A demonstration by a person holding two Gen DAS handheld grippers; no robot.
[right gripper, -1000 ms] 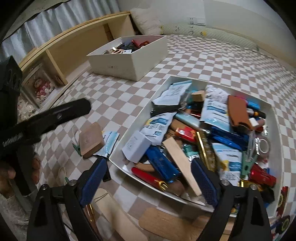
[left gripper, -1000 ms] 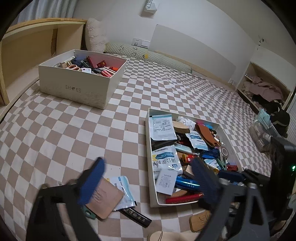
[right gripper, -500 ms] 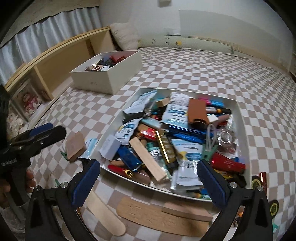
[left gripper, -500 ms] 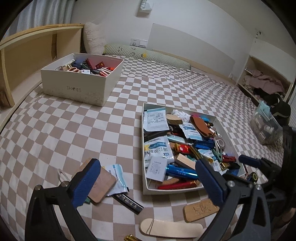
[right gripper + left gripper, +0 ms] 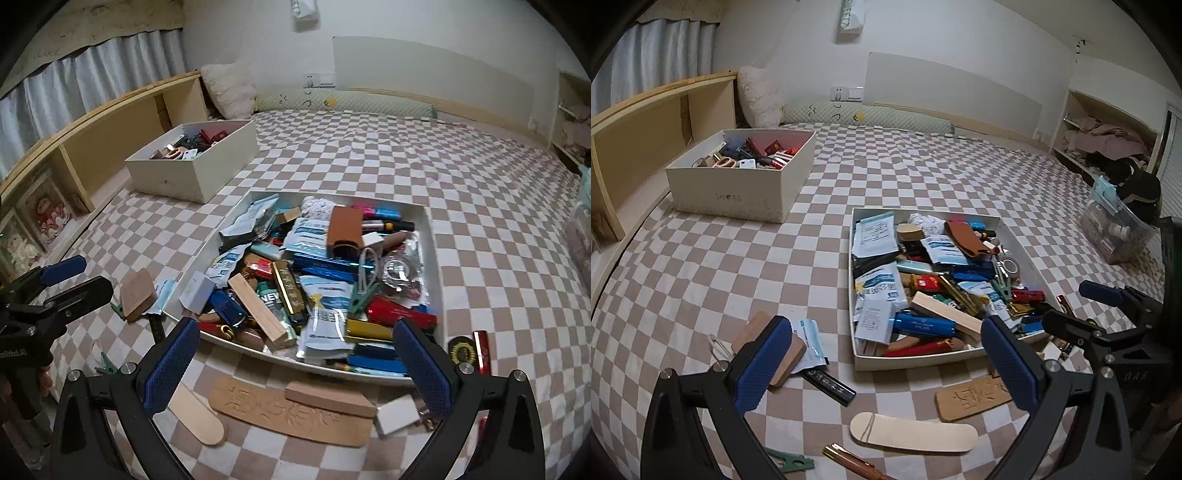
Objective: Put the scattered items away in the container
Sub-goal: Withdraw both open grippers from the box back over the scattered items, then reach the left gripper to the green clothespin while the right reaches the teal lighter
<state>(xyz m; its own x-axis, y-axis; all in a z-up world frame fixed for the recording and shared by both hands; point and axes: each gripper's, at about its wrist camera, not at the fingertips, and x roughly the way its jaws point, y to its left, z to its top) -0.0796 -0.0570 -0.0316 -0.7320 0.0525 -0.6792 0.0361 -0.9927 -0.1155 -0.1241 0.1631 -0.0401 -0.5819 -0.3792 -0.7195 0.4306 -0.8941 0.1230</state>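
Your left hand-held gripper (image 5: 882, 362) is released: its two blue, textured pads stand wide apart with nothing between them, above the checkered bedspread (image 5: 738, 258). Your right hand-held gripper (image 5: 295, 363) is likewise released, jaws spread and empty, just short of the near wall of the container.

The container (image 5: 437, 280) is a shallow white rectangular tray lying flat on the bed, heaped with mixed goods: glossy foil sachets, a pale wooden block (image 5: 258, 306), a blue metallic tube (image 5: 923, 325), a brown leather sleeve (image 5: 345, 229), a green plastic clip (image 5: 360, 297) and a roll of clear tape (image 5: 395, 267).

Scattered items lie outside it on the fabric. Near its front wall you have a flat carved wooden plaque (image 5: 291, 417) with a rectangular wooden bar (image 5: 328, 400) lying across it, a pale rounded wooden stick (image 5: 199, 413), and a small white boxy plug (image 5: 397, 413). To the tray's left lie a rounded wooden slab (image 5: 136, 293) over a blue-and-white sachet (image 5: 810, 339), and a black flat strip (image 5: 831, 382). A copper-toned pen (image 5: 853, 461) lies at the bottom edge of the left view. To the tray's right sit a round dark badge (image 5: 461, 350) and a red glossy case (image 5: 482, 350).

A deep white cardboard shoebox (image 5: 738, 192), holding small items, sits well apart toward the wooden shelf (image 5: 639, 136).
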